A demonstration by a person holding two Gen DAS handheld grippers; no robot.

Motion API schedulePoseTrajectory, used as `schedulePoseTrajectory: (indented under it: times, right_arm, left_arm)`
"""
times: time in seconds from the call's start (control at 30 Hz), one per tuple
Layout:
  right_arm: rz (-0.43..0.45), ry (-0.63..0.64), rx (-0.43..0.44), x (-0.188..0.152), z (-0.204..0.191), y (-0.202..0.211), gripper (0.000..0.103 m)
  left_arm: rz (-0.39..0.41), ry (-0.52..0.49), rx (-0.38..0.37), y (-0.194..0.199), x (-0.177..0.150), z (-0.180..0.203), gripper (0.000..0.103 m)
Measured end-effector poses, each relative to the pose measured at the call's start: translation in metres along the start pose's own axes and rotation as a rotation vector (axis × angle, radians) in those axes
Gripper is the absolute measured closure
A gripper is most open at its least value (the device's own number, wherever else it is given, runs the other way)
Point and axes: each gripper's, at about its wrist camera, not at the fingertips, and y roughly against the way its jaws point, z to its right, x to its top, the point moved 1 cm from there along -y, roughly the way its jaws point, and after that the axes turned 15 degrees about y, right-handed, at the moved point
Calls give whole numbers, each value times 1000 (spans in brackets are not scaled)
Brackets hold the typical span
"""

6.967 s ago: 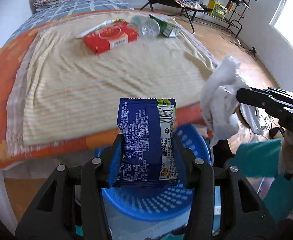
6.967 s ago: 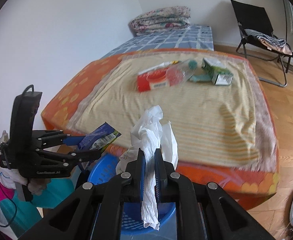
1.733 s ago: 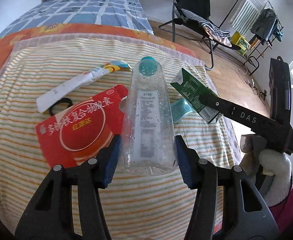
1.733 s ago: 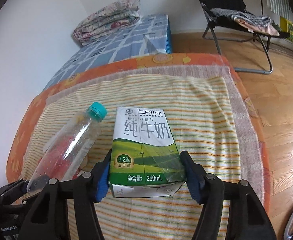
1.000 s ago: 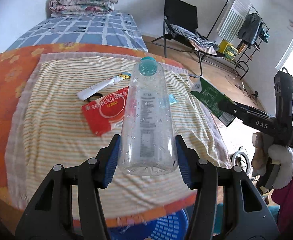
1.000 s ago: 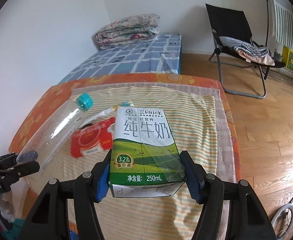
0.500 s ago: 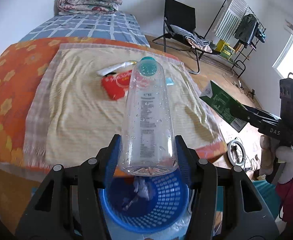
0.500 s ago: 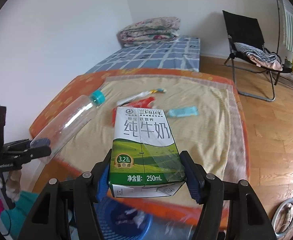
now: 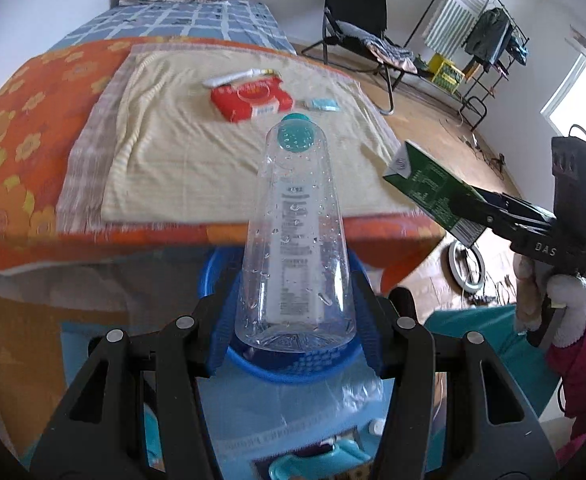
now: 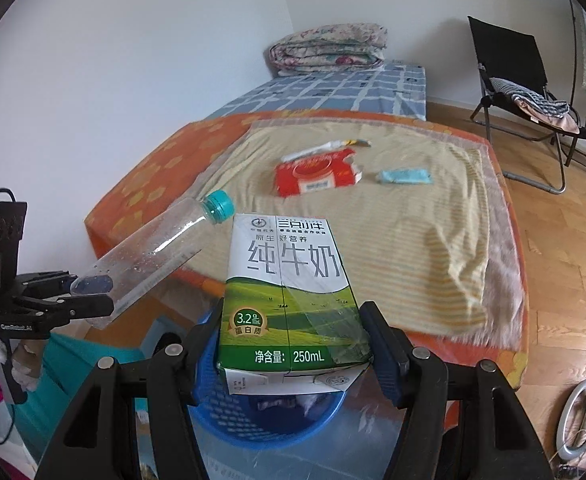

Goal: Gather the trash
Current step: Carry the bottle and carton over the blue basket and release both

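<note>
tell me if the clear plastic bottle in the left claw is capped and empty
Capped and apparently empty: the clear plastic bottle wears its teal cap, and only droplets cling inside; the left claw grips its base.

The bed (image 10: 165,168) wore an orange flowered cover with a striped yellow towel (image 10: 425,240) spread over it. On the towel's far part lay a red wipes packet (image 10: 317,176), a white tube (image 10: 321,147) just beyond it, and a small light-blue packet (image 10: 404,176) to its right. A folded quilt (image 10: 329,50) sat at the far end.
</note>
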Motion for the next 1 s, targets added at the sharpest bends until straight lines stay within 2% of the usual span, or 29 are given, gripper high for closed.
schedulePoseTrajectory:
  times: [0.23, 0.5, 1.0]
  right_arm:
    - [-45, 5, 28, -29, -20, -11, 37]
    - [-105, -2, 42, -56, -32, -25, 37]
    - [-193, 18, 47, -81, -46, -56, 37]
  left_arm:
    - [-81, 9, -3, -10, -39, -1, 49]
    - [-156, 13, 15, -27, -67, -5, 49]
    - [-271, 52, 80, -61, -82, -29, 49]
